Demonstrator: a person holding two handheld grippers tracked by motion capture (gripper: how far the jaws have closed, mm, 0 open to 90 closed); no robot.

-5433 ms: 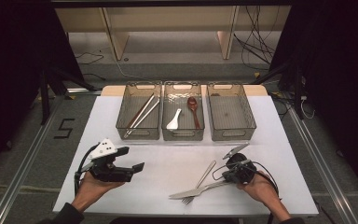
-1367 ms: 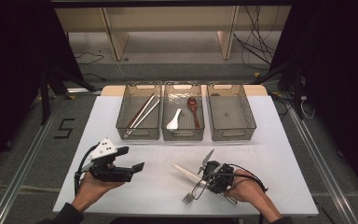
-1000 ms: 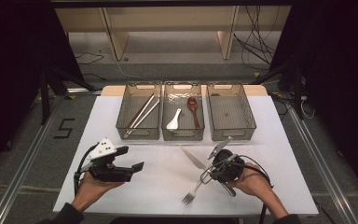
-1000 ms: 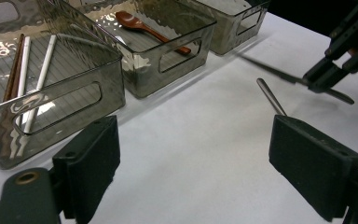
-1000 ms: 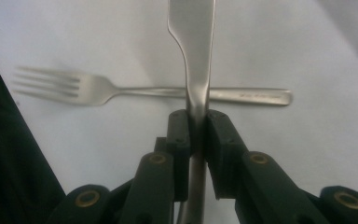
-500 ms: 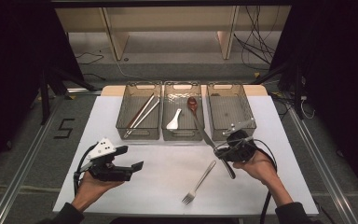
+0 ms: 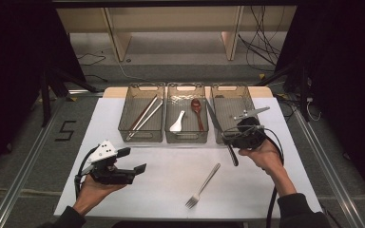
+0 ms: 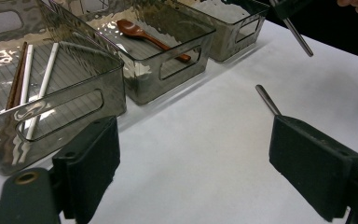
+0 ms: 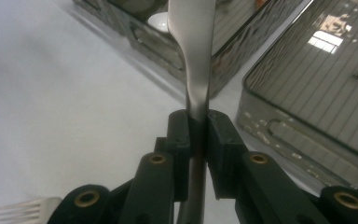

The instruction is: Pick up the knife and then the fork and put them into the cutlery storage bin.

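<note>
The table knife (image 7: 220, 130) is clamped by its handle between the nearly closed jaws of the right gripper (image 7: 237, 137), held clear of the table at the near edge of the right-hand bin (image 7: 230, 92), its blade slanting up and away over the gap between that bin and the middle one. In the right gripper view the pads pinch the metal (image 9: 195, 60) tightly on both sides, with the blade running forward past the bin's rim. The work looks like sorting cutlery into bins, and the step in hand reads as carrying the knife to the right-hand bin, which has nothing in it that can be seen. The next move calls for swinging the long blade fully over that bin's wall, lowering it so the knife lies flat inside, then parting the jaws. The rim between the two bins is the thing to clear; the blade could catch on it or tip into the middle bin.

A fork (image 7: 202, 186) lies on the white table (image 7: 123, 190) nearer the person, likely the next item. The middle bin (image 7: 185, 88) holds a white spoon (image 7: 177, 122) and a brown wooden spoon (image 7: 197, 111); the left bin (image 7: 140, 90) holds chopsticks (image 7: 144, 118). The left gripper (image 7: 135, 161) rests well apart at the table's left, jaws wide and holding nothing
</note>
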